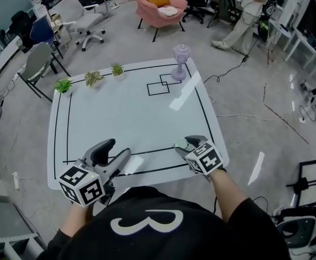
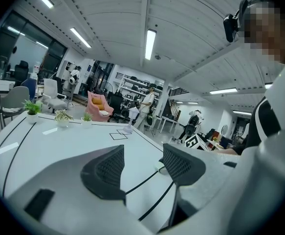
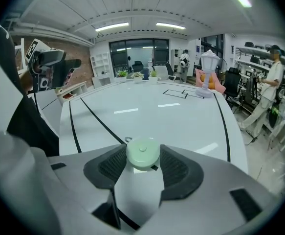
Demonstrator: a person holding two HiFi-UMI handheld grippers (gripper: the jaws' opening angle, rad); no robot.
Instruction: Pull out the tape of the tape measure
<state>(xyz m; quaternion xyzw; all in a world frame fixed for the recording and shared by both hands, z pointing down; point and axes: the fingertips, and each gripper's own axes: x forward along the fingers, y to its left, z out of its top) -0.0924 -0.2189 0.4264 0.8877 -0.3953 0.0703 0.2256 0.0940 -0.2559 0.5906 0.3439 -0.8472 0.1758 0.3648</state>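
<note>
The tape measure [image 3: 142, 153] is a small round pale-green case lying on the white table [image 1: 125, 112] near its front right edge, also seen in the head view [image 1: 181, 143]. My right gripper [image 3: 142, 164] has its two pads against the case's sides, one on each flank. A small metal tab [image 3: 128, 139] pokes out at the case's far left. My left gripper [image 1: 117, 150] hovers over the front left of the table, open and empty. In the left gripper view the jaws [image 2: 144, 163] stand apart, with the case [image 2: 160, 167] small beyond them.
Black lines mark a border and two overlapping squares [image 1: 159, 84] on the table. A purple lamp [image 1: 180, 61] stands at the far edge, and three small potted plants [image 1: 94, 78] stand at the far left. Chairs and a standing person are on the floor beyond.
</note>
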